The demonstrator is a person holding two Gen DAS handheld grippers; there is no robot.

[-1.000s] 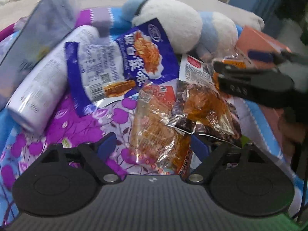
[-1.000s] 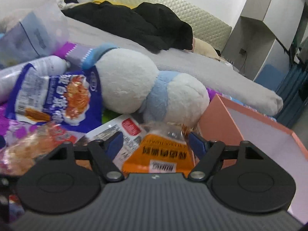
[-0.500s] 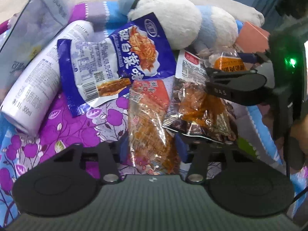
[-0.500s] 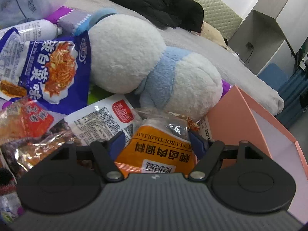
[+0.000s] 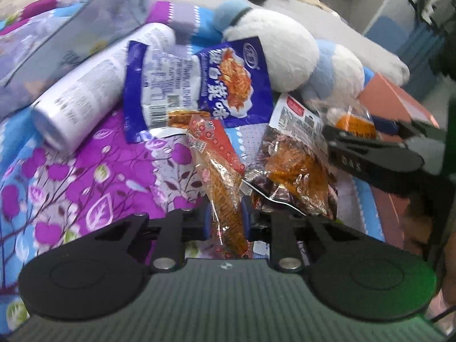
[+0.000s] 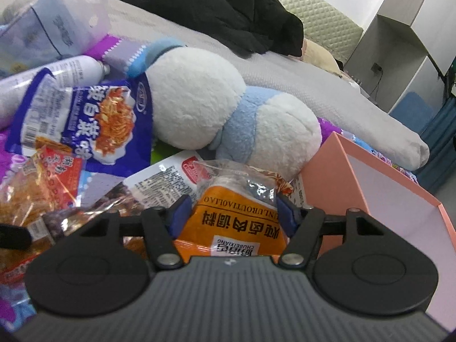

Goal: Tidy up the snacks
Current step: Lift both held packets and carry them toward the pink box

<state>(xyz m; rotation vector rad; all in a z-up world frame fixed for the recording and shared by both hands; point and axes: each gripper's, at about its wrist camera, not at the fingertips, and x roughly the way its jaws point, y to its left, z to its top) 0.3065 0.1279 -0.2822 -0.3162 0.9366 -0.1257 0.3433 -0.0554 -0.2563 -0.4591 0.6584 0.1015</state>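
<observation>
Snack packets lie on a purple floral sheet [image 5: 85, 185]. My left gripper [image 5: 226, 216] is closing, and its blue pads pinch the lower end of a clear red-and-orange snack packet [image 5: 219, 165], which stands up crumpled between them. My right gripper [image 6: 232, 213] is also closing; an orange packet [image 6: 236, 216] fills the gap and touches both pads. That orange packet [image 5: 353, 121] shows at the right of the left wrist view too. A pink box [image 6: 327, 176] stands open just right of the right gripper.
A blue noodle packet [image 5: 228, 85] and a dark packet with a white label [image 5: 296, 154] lie between the grippers. Behind them are a white-and-blue plush toy [image 6: 196, 99], a white bottle [image 5: 94, 85], a clear plastic bag [image 6: 51, 22] and black clothes [image 6: 228, 14].
The left jaws have come together from wide apart onto the red-and-orange packet, squeezing it narrow. The right jaws have narrowed slightly around the orange packet.
</observation>
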